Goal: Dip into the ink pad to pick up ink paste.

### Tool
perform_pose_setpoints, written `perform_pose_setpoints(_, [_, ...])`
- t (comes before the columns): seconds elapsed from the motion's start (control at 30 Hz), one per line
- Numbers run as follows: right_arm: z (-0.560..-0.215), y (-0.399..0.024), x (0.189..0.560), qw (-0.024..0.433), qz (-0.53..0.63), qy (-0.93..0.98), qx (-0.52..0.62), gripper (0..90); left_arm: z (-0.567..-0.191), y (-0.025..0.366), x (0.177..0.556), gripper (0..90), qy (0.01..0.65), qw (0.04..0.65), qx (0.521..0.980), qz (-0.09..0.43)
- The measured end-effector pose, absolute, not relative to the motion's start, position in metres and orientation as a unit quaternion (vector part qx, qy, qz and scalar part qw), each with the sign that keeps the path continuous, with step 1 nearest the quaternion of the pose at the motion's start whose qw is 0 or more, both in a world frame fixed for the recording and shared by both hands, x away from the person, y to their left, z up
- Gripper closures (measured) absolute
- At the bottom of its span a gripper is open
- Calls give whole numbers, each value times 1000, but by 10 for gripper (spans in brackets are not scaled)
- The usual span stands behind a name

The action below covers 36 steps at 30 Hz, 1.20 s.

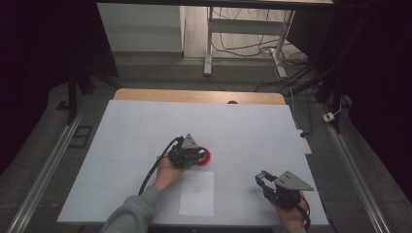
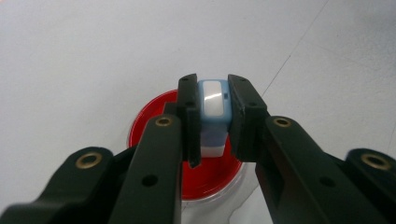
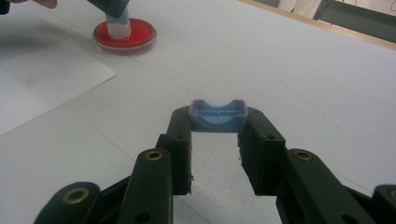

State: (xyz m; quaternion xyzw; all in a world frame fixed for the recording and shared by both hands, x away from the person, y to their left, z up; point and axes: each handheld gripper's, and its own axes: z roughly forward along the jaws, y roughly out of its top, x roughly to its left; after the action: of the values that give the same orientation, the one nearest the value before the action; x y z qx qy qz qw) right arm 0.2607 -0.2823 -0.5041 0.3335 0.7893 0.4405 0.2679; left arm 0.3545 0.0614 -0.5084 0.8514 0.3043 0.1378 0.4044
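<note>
White sheeting covers the table point(image 1: 145, 131), with a strip of bare wood along its far edge and a grey floor with desk legs and loose cables beyond. On the near side of the sheeting lies a white paper point(image 1: 197, 193), flat and unmarked as far as can be told.

Left gripper point(image 1: 190, 151): held in the person's left hand point(image 1: 167, 171) over the middle of the table. Its jaws are closed against both sides of a small pale-blue and white stamp block point(image 2: 214, 116). In the left gripper view the block stands upright between the pads, with its white lower end down on the red ink pad point(image 2: 154, 121). The right gripper view confirms contact: the block rests on the red surface. The pad is a round, shallow dish with a clear rim, sitting just beyond the far right corner of the paper.

Right gripper point(image 1: 262, 177): held in the person's right hand point(image 1: 291, 216) near the front right corner of the table, well apart from the pad. Its jaws are drawn in on a blue cap point(image 3: 217, 116), gripped by its two ends at the fingertips. The cap is a shallow rectangular shell with its hollow side showing to the camera. It is clear of the sheeting, carried above it.
</note>
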Motion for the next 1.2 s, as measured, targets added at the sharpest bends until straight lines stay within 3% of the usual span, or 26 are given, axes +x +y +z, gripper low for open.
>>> perform_pose_setpoints(0.63, [-503,-283,260,268,442,789,331,652,-480,81,351,759,324,482,804,127])
perform_pose_setpoints(1.2, [-504,-283,261,268,440,790,331,652,-485,87,359,759,330,463,812,131])
